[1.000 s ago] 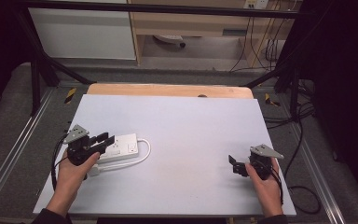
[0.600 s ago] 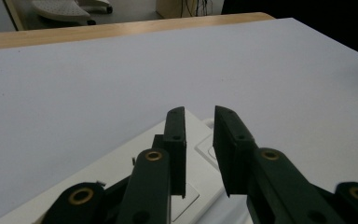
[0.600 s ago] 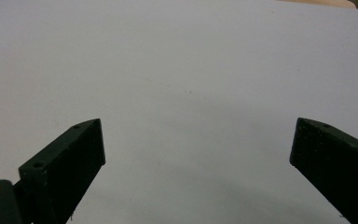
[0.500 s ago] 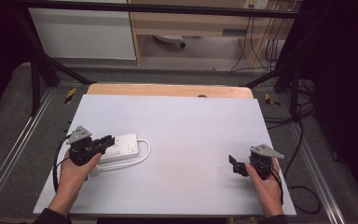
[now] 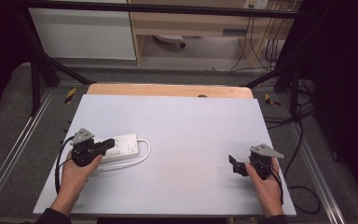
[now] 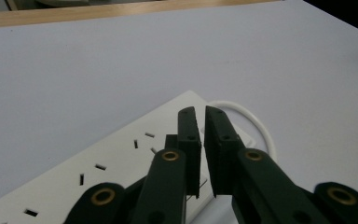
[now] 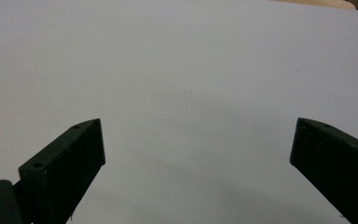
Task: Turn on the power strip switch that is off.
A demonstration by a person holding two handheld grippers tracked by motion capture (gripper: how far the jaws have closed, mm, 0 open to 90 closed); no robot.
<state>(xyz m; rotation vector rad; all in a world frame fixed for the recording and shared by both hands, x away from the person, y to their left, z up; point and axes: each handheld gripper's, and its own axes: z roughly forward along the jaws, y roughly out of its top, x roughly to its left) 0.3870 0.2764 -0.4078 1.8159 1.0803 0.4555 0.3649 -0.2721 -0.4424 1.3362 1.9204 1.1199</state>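
While the left gripper [image 5: 106,144] hangs over the near-left part of the white table [image 5: 191,126], its jaws are drawn almost together, only a thin slit between them, and nothing sits in that slit. Right beneath them lies the white power strip [image 5: 121,147], flat on the table, sockets up; the left gripper view puts the jaw tips over its far end [image 6: 121,163]. Its white cable [image 5: 142,154] curls in a loop just to the right of the strip. Over at the near-right, well apart from all that, the right gripper [image 5: 233,163] rests in the person's hand with its jaws spread wide over bare tabletop [image 7: 191,93].
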